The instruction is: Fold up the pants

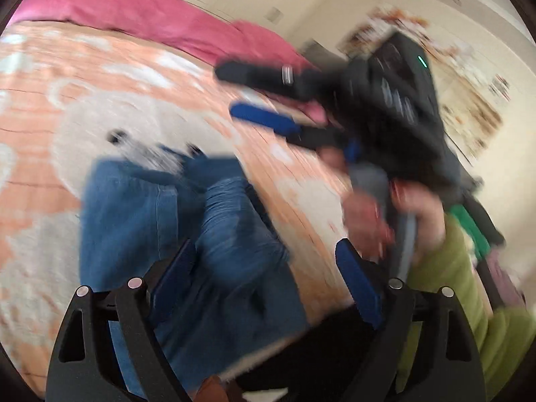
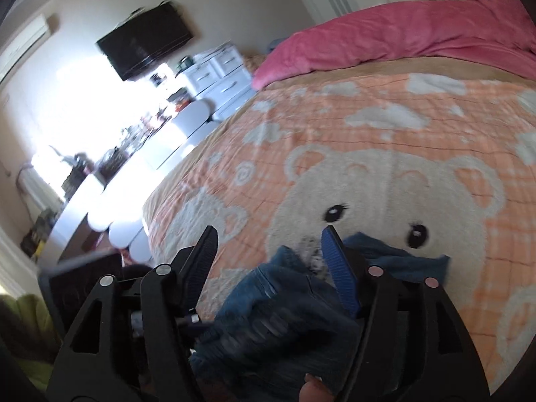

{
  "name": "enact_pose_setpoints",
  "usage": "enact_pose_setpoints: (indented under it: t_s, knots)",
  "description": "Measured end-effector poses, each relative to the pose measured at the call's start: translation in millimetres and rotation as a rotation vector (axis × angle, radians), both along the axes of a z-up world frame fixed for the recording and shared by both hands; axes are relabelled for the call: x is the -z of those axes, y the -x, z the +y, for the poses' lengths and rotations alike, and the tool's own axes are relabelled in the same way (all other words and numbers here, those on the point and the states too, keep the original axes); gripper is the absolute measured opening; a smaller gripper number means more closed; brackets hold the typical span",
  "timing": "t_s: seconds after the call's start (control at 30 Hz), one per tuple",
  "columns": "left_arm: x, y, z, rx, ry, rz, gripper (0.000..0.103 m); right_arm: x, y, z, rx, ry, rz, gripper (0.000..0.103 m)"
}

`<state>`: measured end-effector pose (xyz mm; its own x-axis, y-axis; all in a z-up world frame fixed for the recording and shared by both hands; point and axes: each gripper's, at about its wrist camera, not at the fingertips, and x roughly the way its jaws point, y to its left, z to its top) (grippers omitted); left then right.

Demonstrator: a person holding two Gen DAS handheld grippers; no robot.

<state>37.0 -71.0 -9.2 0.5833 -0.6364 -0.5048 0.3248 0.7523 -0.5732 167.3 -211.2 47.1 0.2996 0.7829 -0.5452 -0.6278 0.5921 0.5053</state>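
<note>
Peach bear-print blanket [image 2: 385,154] covers the bed; blue jeans [image 1: 187,234] lie bunched just below the bear's eyes. Left gripper [image 1: 268,268] and right gripper [image 2: 268,244] both hover spread above the jeans, gripping nothing.

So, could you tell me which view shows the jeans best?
The left wrist view: the jeans lie spread on the bear blanket. The right wrist view shows only a blurred bunch between the open right gripper.

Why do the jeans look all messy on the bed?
The blue jeans lie bunched and wrinkled on the teddy-bear blanket, not flat or neatly folded. Nothing looks spilled or torn, though the pictures are blurry.
</note>
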Motion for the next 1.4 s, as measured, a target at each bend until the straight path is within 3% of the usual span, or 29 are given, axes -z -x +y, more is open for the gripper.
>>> enact_pose_setpoints:
  t_s: [0.07, 0.17, 0.23, 0.27, 0.4, 0.47, 0.5, 0.57, 0.67, 0.77, 0.87, 1.0, 1.07, 1.17, 1.27, 1.3, 1.4]
  knots:
    - [4, 7, 5, 0.013, -0.01, -0.013, 0.084, 1, 2, -17, 0.052, 0.022, -0.007, 0.061]
    - [-2, 11, 27, -0.081, -0.064, -0.068, 0.084, 6, 9, -30, 0.105, 0.088, -0.028, 0.061]
    - [-7, 9, 38, -0.161, -0.165, -0.089, 0.082, 12, 15, -31, 0.108, 0.107, -0.017, 0.061]
    - [-9, 6, 42, -0.192, -0.213, -0.101, 0.076, 15, 19, -28, 0.103, 0.121, -0.017, 0.061]
    - [-6, 3, 37, -0.255, -0.381, -0.12, 0.068, 25, 37, -7, 0.073, 0.262, -0.076, 0.061]
    - [-6, 8, 28, -0.248, -0.435, -0.131, 0.065, 29, 49, 6, 0.072, 0.369, -0.132, 0.063]
    - [-6, 10, 21, -0.232, -0.449, -0.137, 0.065, 32, 56, 13, 0.07, 0.443, -0.173, 0.07]
    - [-7, 18, 6, -0.194, -0.477, -0.159, 0.065, 45, 66, 18, 0.065, 0.579, -0.237, 0.073]
    - [4, 28, -7, -0.11, -0.539, -0.141, 0.065, 66, 69, 12, 0.076, 0.693, -0.217, 0.073]
    - [24, 24, -10, -0.065, -0.546, -0.028, 0.066, 71, 68, 0, 0.104, 0.695, -0.189, 0.079]
    - [18, 24, -4, -0.078, -0.529, -0.031, 0.066, 66, 70, -1, 0.087, 0.654, -0.178, 0.081]
    - [-2, 34, 5, -0.091, -0.463, -0.069, 0.065, 34, 71, -14, 0.069, 0.408, -0.174, 0.081]
    - [-12, 41, 3, -0.089, -0.455, -0.112, 0.065, 23, 63, -17, 0.078, 0.344, -0.177, 0.081]
    - [-13, 43, -8, -0.052, -0.458, -0.137, 0.058, 21, 41, -6, 0.074, 0.376, -0.145, 0.08]
    - [-8, 46, -17, 0.003, -0.47, -0.124, 0.04, 27, 17, 14, 0.008, 0.421, -0.105, 0.063]
    - [-6, 47, -19, 0.018, -0.471, -0.114, 0.033, 29, 13, 20, -0.008, 0.438, -0.101, 0.06]
    - [4, 43, -24, 0.05, -0.483, -0.06, 0.027, 39, 1, 37, -0.069, 0.483, -0.074, 0.056]
